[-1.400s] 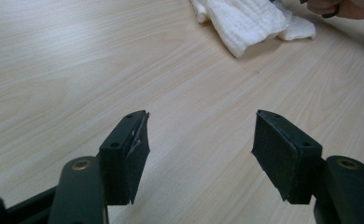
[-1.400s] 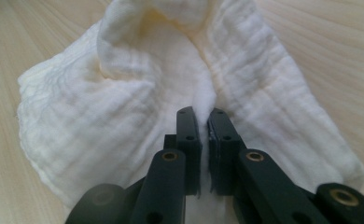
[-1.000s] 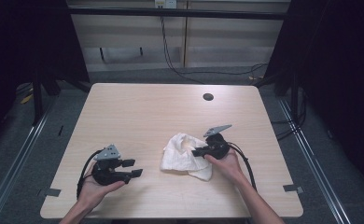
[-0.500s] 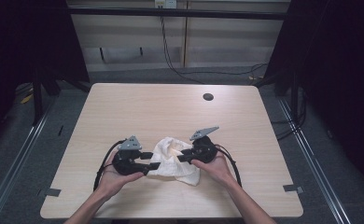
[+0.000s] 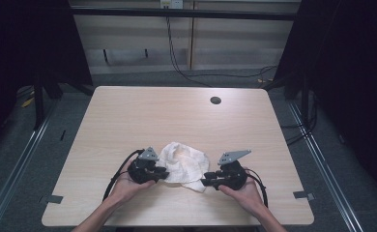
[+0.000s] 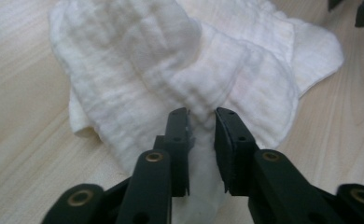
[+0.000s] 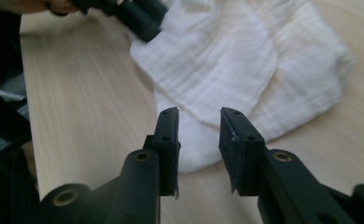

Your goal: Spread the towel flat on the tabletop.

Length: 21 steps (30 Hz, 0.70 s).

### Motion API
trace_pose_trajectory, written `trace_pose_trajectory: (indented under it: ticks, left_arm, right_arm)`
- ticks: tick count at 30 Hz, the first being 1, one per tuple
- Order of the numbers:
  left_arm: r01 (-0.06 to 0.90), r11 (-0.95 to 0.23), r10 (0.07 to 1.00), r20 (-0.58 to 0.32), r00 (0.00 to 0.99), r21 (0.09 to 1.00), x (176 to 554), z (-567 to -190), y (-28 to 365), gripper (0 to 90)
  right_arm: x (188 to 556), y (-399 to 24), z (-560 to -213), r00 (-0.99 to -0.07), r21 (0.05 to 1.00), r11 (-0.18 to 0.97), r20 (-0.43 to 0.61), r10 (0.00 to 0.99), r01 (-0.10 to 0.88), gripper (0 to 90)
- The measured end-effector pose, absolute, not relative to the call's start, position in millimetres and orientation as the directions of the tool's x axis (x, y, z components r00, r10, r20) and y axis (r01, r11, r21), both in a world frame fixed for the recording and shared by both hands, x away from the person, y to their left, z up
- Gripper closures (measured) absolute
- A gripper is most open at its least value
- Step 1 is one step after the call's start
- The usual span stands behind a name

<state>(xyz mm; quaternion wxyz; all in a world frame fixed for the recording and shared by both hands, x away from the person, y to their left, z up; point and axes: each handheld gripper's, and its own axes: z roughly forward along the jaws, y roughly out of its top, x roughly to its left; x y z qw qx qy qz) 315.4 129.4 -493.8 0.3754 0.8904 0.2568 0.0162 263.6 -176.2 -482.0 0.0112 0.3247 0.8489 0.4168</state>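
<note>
Left gripper view: tongs pinching cloth.

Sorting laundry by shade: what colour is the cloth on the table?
The cloth is plain white with a faint woven grid, clearest in the left gripper view.

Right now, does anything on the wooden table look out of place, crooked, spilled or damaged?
Only the white woven cloth stands out: it lies crumpled in a bunched heap near the table's front edge, not flat or folded. The left gripper has a fold of it between its jaws. No spill or damage shows.
</note>
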Motion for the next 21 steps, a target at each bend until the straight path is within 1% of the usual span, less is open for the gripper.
trace_pose_trajectory:
  ticks: [1,2,3,4,5,6,7,9,10,11,12,13,14,16,19,21]
  left_arm:
    - [0.442,-0.586,0.464,-0.166,0.87,0.679,316,-495,130,77.4]
    - [0.445,-0.586,0.466,-0.167,0.869,0.677,316,-494,131,80.4]
    - [0.44,-0.589,0.465,-0.161,0.871,0.678,317,-494,131,83.7]
    - [0.439,-0.589,0.464,-0.16,0.871,0.679,316,-494,132,86.0]
    - [0.439,-0.589,0.464,-0.16,0.871,0.679,316,-494,132,85.9]
    - [0.441,-0.586,0.468,-0.161,0.869,0.679,316,-494,132,84.1]
    - [0.447,-0.585,0.475,-0.161,0.865,0.677,316,-494,133,84.1]
    - [0.462,-0.568,0.483,-0.179,0.857,0.681,316,-495,135,82.9]
    - [0.469,-0.553,0.488,-0.188,0.852,0.689,315,-494,137,79.1]
    - [0.469,-0.553,0.488,-0.188,0.852,0.689,315,-494,137,76.4]
    - [0.467,-0.549,0.484,-0.191,0.854,0.693,314,-492,138,72.7]
    - [0.473,-0.529,0.486,-0.205,0.849,0.704,313,-489,139,72.7]
    - [0.483,-0.51,0.489,-0.222,0.844,0.712,312,-486,139,61.1]
    - [0.473,-0.491,0.481,-0.225,0.847,0.731,308,-480,136,59.8]
    - [0.421,-0.51,0.439,-0.193,0.877,0.75,300,-476,124,59.5]
    - [0.405,-0.541,0.417,-0.182,0.89,0.737,298,-478,116,59.4]
  right_arm:
    - [264,-176,-482,-0.789,0.715,0.442,0.252,0.561,0.542,74.3]
    - [262,-174,-486,-0.797,0.718,0.443,0.259,0.546,0.537,76.7]
    - [261,-171,-489,-0.804,0.711,0.455,0.266,0.532,0.536,77.6]
    - [260,-165,-494,-0.813,0.7,0.482,0.251,0.525,0.527,77.0]
    - [260,-165,-494,-0.813,0.7,0.482,0.251,0.525,0.527,77.0]
    - [261,-160,-497,-0.819,0.693,0.504,0.226,0.527,0.515,73.0]
    - [261,-160,-497,-0.819,0.693,0.504,0.226,0.527,0.515,73.0]
    - [263,-158,-499,-0.823,0.694,0.507,0.225,0.521,0.511,70.2]
    - [262,-159,-498,-0.827,0.697,0.511,0.216,0.519,0.503,66.9]
    - [262,-159,-498,-0.827,0.697,0.511,0.216,0.519,0.503,66.9]
    - [260,-161,-497,-0.839,0.699,0.518,0.224,0.496,0.493,65.4]
    - [260,-161,-497,-0.839,0.699,0.518,0.224,0.496,0.493,65.4]
    - [257,-162,-496,-0.845,0.695,0.534,0.205,0.494,0.481,65.5]
    - [256,-164,-497,-0.851,0.698,0.536,0.208,0.482,0.474,65.5]
    - [255,-164,-499,-0.856,0.696,0.55,0.186,0.482,0.461,65.0]
    - [253,-163,-499,-0.864,0.703,0.558,0.166,0.475,0.441,63.7]
